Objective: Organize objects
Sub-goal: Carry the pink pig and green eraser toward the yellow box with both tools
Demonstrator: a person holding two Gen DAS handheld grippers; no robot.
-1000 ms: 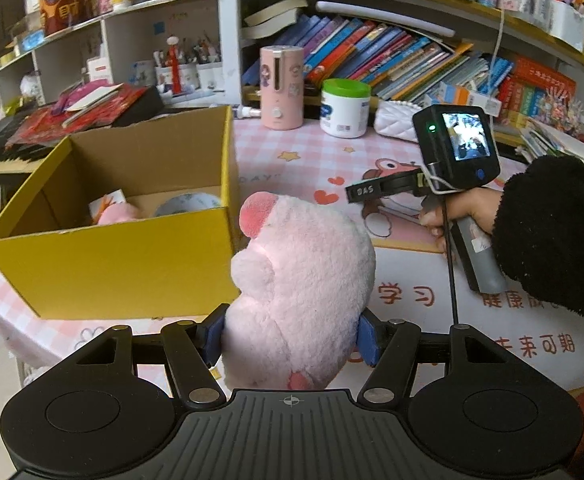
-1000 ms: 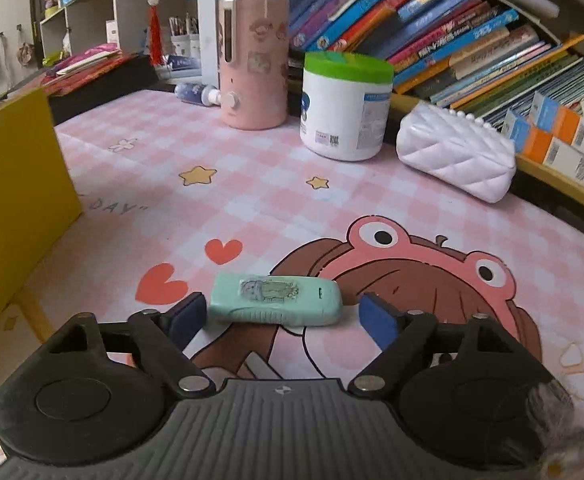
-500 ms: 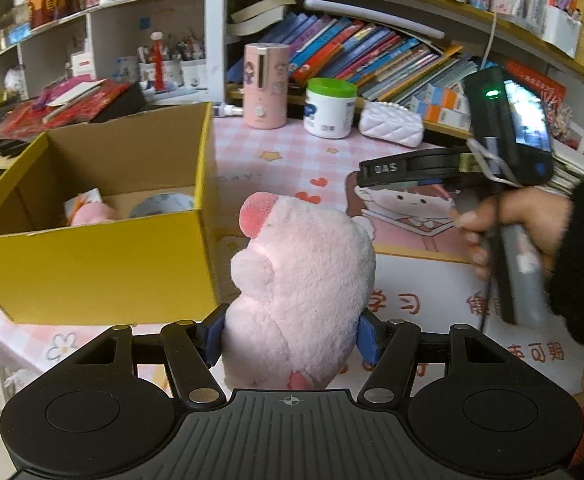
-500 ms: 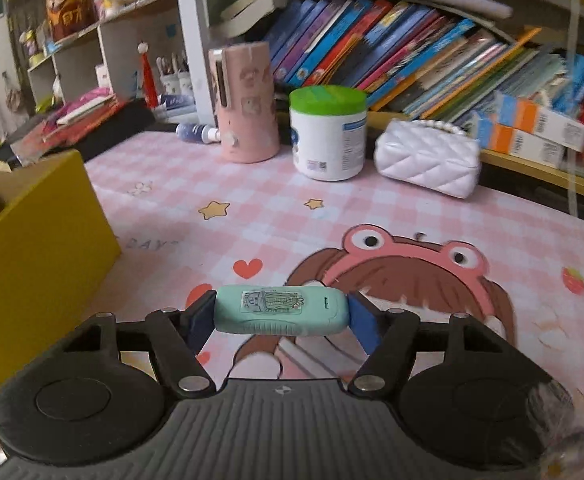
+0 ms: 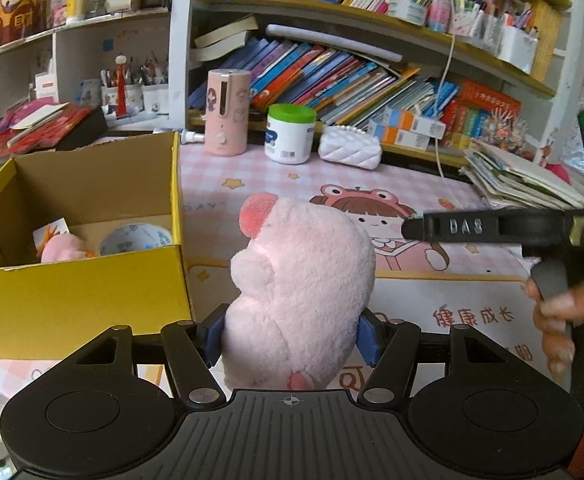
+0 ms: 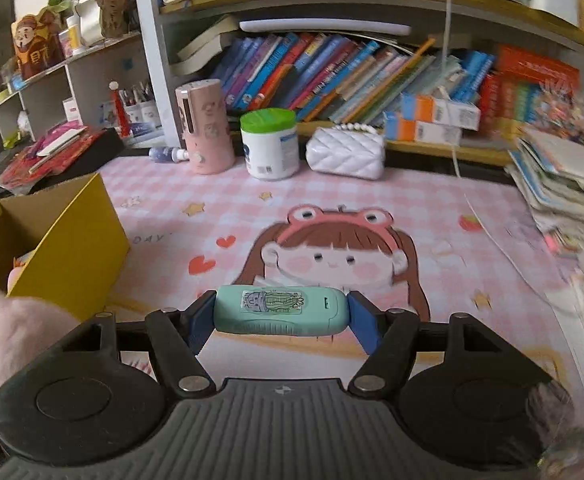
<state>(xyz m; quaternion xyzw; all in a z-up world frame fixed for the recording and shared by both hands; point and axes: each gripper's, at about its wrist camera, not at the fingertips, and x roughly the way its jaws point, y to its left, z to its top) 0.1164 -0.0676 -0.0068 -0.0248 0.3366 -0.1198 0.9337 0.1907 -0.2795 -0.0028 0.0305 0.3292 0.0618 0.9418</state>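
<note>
My left gripper (image 5: 290,338) is shut on a pink plush pig (image 5: 301,292), held up just right of the yellow cardboard box (image 5: 80,292). Inside the box lie a small pink toy (image 5: 62,246) and a patterned bowl (image 5: 134,238). My right gripper (image 6: 282,318) is shut on a mint-green oblong case (image 6: 282,312) with a cactus sticker, lifted above the pink cartoon table mat (image 6: 331,216). In the left wrist view one black finger of the right gripper (image 5: 487,226) reaches in from the right, with a person's hand (image 5: 555,316) on its handle. The plush pig (image 6: 16,332) shows at the right wrist view's left edge.
At the back of the table stand a pink cylinder (image 5: 228,112), a white jar with a green lid (image 5: 290,134) and a white quilted purse (image 5: 349,146). Crowded bookshelves (image 5: 351,68) rise behind. A stack of papers and books (image 6: 563,184) sits at the right. A white cable (image 6: 499,244) crosses the mat.
My right gripper closed on the green case and lifted it off the mat, drawing back and up. The left gripper kept the plush pig and tilted slightly; the box now sits further left in view.
</note>
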